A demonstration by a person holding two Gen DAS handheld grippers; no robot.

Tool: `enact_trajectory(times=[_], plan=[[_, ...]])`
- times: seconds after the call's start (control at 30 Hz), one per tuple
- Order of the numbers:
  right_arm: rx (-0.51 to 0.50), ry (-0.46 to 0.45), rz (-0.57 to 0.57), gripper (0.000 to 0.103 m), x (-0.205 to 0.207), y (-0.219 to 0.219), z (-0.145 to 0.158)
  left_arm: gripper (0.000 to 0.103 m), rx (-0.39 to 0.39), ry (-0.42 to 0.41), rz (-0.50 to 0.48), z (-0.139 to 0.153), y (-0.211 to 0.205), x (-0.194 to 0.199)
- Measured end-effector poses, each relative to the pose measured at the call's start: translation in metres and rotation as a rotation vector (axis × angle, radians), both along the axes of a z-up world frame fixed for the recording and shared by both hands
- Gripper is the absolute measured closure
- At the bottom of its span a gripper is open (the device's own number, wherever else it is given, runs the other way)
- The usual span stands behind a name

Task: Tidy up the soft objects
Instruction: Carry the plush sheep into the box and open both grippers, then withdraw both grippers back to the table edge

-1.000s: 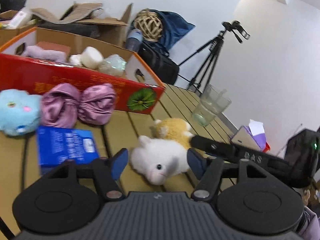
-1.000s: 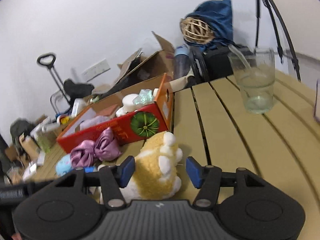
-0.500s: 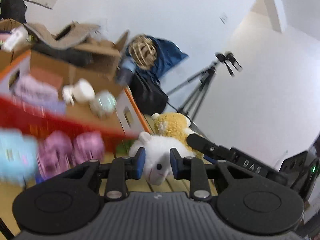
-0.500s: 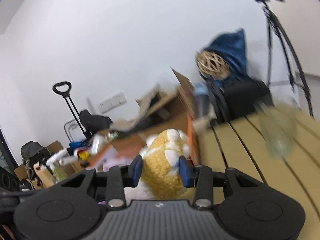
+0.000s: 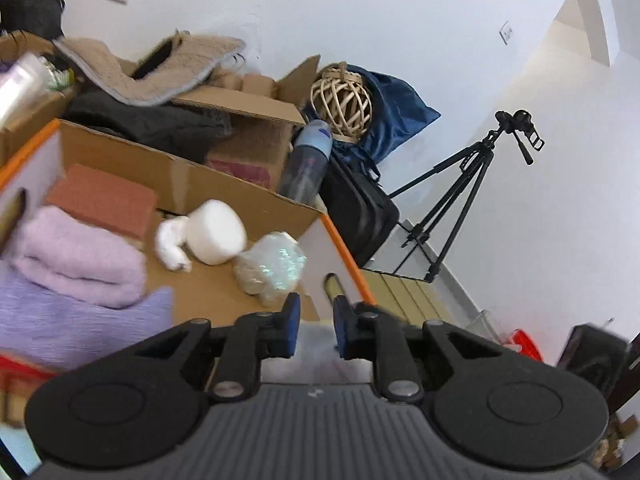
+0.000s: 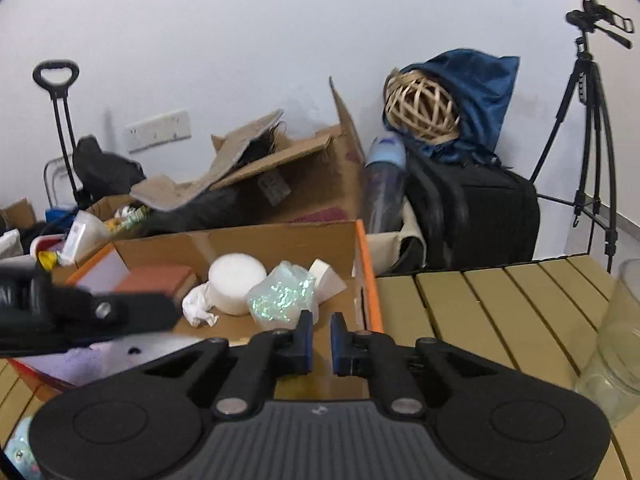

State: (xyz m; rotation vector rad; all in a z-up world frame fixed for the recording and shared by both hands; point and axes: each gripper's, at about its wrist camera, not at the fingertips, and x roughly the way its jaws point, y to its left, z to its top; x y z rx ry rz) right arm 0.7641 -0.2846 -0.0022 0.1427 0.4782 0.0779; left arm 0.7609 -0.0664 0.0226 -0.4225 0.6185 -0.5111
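Observation:
My left gripper (image 5: 314,312) hovers over the open red-and-orange box (image 5: 344,248), its jaws closing. The white plush toy (image 6: 152,348) hangs under the left finger (image 6: 132,312) in the right wrist view, one dark eye showing; in the left wrist view it is a pale blur (image 5: 316,344) between the pads. My right gripper (image 6: 321,328) is shut at the box's right wall (image 6: 362,264). Only a yellow patch of the yellow plush toy (image 6: 320,387) shows below its fingers. Inside the box lie a lilac towel (image 5: 76,256), a white foam disc (image 5: 216,232) and a shiny crinkled bag (image 5: 272,268).
A drinking glass (image 6: 616,344) stands on the slatted table (image 6: 500,308) at the right. Behind the box are brown cartons (image 6: 300,176), a blue bottle (image 5: 308,160), a black bag (image 6: 480,208) and a tripod (image 5: 460,200).
Both grippers closed on their plush toys, lifted them off the table and carried them over to the box. The toys no longer stick up between the fingers.

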Motion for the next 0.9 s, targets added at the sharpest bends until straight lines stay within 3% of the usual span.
enact_trajectory(times=[0.07,0.13,0.17,0.23,0.33,0.43,0.57,0.63,0.77,0.9], plan=[[0.022,-0.033,-0.001,0.090,-0.013,-0.006,0.009,0.069,-0.015,-0.006,0.033,0.007,0.017,-0.012],[0.045,-0.074,0.019,0.090,-0.025,-0.013,0.020,0.065,-0.074,-0.024,0.032,0.016,0.037,-0.027],[0.047,-0.084,0.029,0.088,-0.028,-0.015,0.025,0.058,-0.086,-0.038,0.023,0.021,0.043,-0.034],[0.058,-0.085,0.055,0.087,-0.029,-0.018,0.032,0.051,-0.072,-0.064,-0.008,0.028,0.040,-0.048],[0.095,-0.072,0.077,0.087,-0.029,-0.019,0.033,0.056,0.043,-0.092,-0.089,0.030,0.005,-0.056],[0.105,-0.063,0.079,0.087,-0.030,-0.017,0.028,0.080,0.158,-0.054,-0.096,0.017,-0.021,-0.037],[0.098,-0.014,0.092,0.087,-0.021,-0.015,0.020,0.084,0.151,0.043,-0.052,-0.005,-0.024,-0.003],[0.082,0.056,0.106,0.087,-0.013,-0.012,0.013,0.084,0.139,0.077,-0.052,-0.014,-0.027,0.006],[0.104,0.065,0.077,0.087,-0.023,-0.017,0.013,0.082,0.130,0.050,-0.060,-0.011,-0.017,-0.007],[0.111,0.012,0.096,0.082,-0.055,-0.022,0.041,0.079,0.136,-0.041,-0.026,0.025,0.014,-0.048]])
